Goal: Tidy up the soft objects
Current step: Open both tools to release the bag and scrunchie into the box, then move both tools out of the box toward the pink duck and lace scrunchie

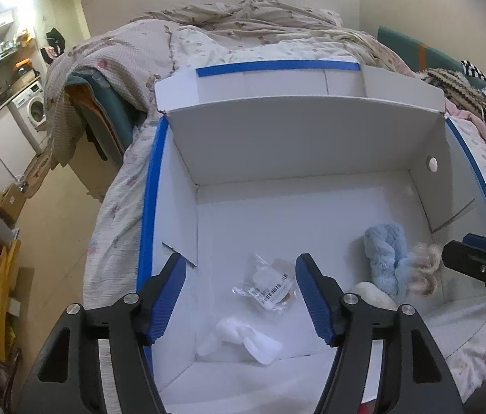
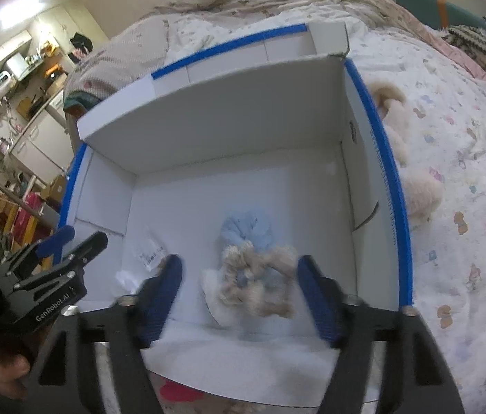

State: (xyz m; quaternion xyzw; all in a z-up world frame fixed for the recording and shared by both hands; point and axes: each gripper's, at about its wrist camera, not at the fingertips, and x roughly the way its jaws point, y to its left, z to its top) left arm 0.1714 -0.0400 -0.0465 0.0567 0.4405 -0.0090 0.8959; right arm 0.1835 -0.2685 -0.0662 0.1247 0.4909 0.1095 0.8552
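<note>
A white cardboard box with blue-taped rims stands open on a bed. My left gripper hangs open over its floor, above a clear barcoded packet and a white soft bundle. My right gripper is open too, and a blurred beige fluffy toy lies below and between its fingers, untouched by the pads. A light blue plush sits just beyond the toy and a white plush nearer. The left wrist view shows the blue plush, the beige toy and the right gripper at the right.
A cream plush lies on the patterned bedsheet outside the box's right wall. Rumpled blankets are heaped behind the box. The floor, a washing machine and clutter lie to the left. A hand holds the left gripper.
</note>
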